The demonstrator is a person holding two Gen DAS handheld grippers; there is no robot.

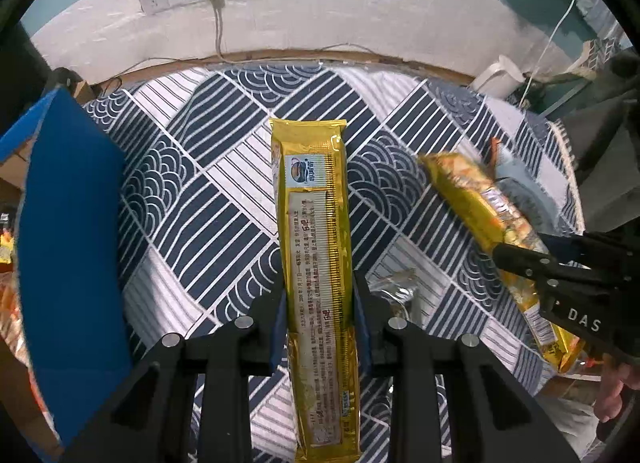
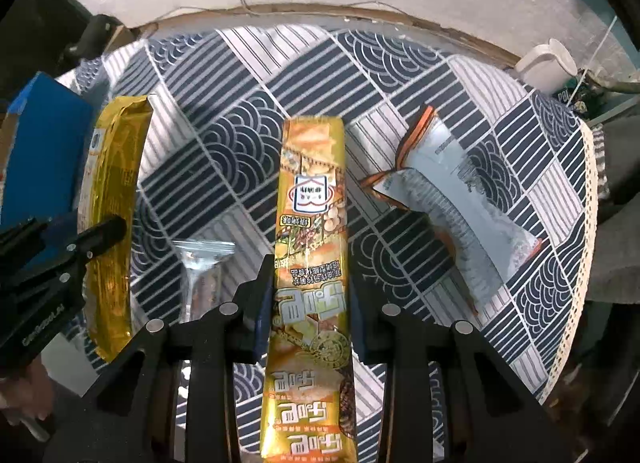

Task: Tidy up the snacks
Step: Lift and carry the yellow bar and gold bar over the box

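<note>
In the left wrist view, my left gripper (image 1: 320, 299) is shut on a long gold snack packet (image 1: 316, 191), printed back side up, held above the patterned tablecloth (image 1: 208, 199). My right gripper (image 2: 312, 291) is shut on a gold-orange cracker packet (image 2: 312, 199), also lifted off the cloth. Each view shows the other gripper too: the right gripper (image 1: 528, 253) grips the cracker packet (image 1: 468, 195) at the right, and the left gripper (image 2: 96, 235) grips the gold packet (image 2: 116, 167) at the left.
A silver bag with orange trim (image 2: 452, 199) and a small clear packet (image 2: 204, 271) lie on the cloth. A blue box (image 1: 72, 243) stands at the left edge, and a white jug (image 2: 548, 67) at the back right. A hand (image 1: 612, 395) shows low right.
</note>
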